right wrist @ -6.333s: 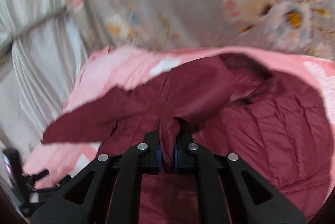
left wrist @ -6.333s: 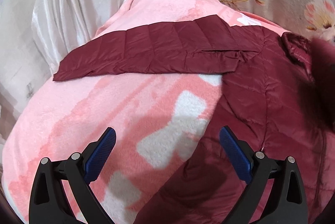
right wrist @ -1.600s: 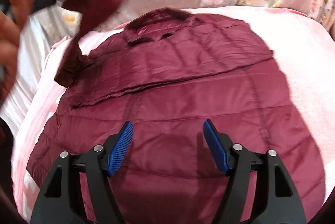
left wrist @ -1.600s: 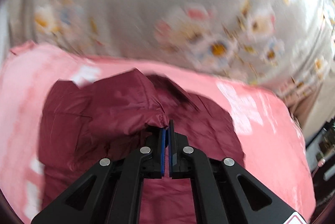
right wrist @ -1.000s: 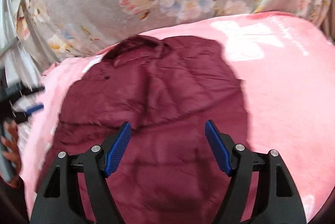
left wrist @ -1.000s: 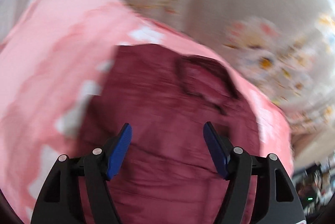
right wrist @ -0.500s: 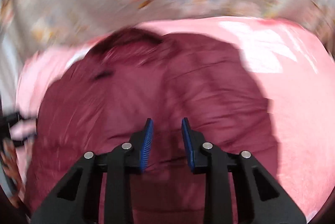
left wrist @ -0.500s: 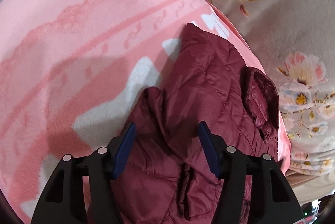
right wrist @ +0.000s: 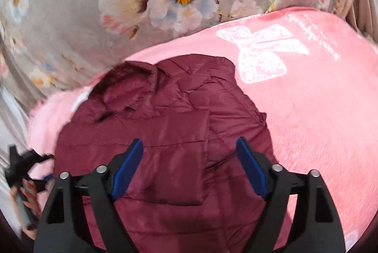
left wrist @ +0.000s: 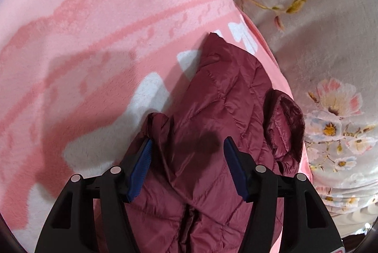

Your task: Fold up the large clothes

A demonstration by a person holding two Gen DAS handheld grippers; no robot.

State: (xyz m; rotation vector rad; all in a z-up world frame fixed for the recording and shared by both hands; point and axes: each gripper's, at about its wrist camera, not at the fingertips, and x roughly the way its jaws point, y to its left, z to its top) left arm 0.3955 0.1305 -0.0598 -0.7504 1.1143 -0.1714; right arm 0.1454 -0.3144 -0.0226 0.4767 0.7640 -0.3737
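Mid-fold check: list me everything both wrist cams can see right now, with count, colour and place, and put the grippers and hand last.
puffer jacket: one, maroon, quilted, lying on the blanket with its sleeves folded in over the body, collar toward the floral fabric.
blanket: one, pink fleece with white bow and lettering, spread under the jacket.
floral fabric: one, grey with pink, white and blue flowers, behind the blanket.
left gripper: one, black with blue pads, open, over the jacket's near edge.
right gripper: one, black with blue pads, open, above the jacket's middle.
left hand: one, at the right camera's lower left edge, gripping the other gripper's handle.
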